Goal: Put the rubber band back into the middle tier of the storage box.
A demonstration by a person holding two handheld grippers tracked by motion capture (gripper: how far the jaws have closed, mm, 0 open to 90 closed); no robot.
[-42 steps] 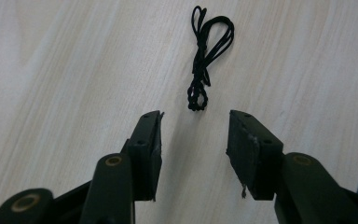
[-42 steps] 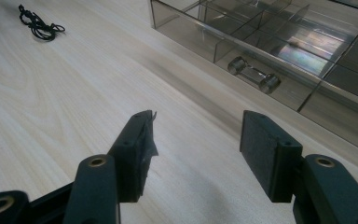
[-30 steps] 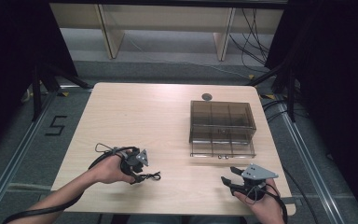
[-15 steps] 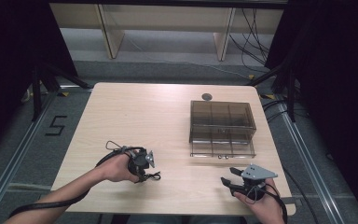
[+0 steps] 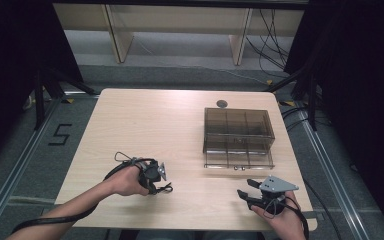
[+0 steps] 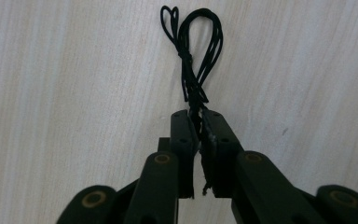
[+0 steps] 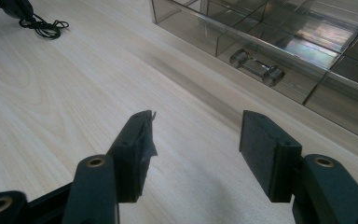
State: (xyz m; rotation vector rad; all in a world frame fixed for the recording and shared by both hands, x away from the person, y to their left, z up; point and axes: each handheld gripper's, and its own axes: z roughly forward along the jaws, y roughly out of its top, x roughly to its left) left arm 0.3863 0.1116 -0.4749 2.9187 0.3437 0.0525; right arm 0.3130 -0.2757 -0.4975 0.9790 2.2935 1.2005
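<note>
The black cord was pinched in the left gripper at the table's near left, well left of the drawer box (right gripper gaped, empty).

My left gripper is clamped tight, jaws nearly meeting, near the table's front edge. My right gripper sits at its front right corner, jaws spread.
</note>
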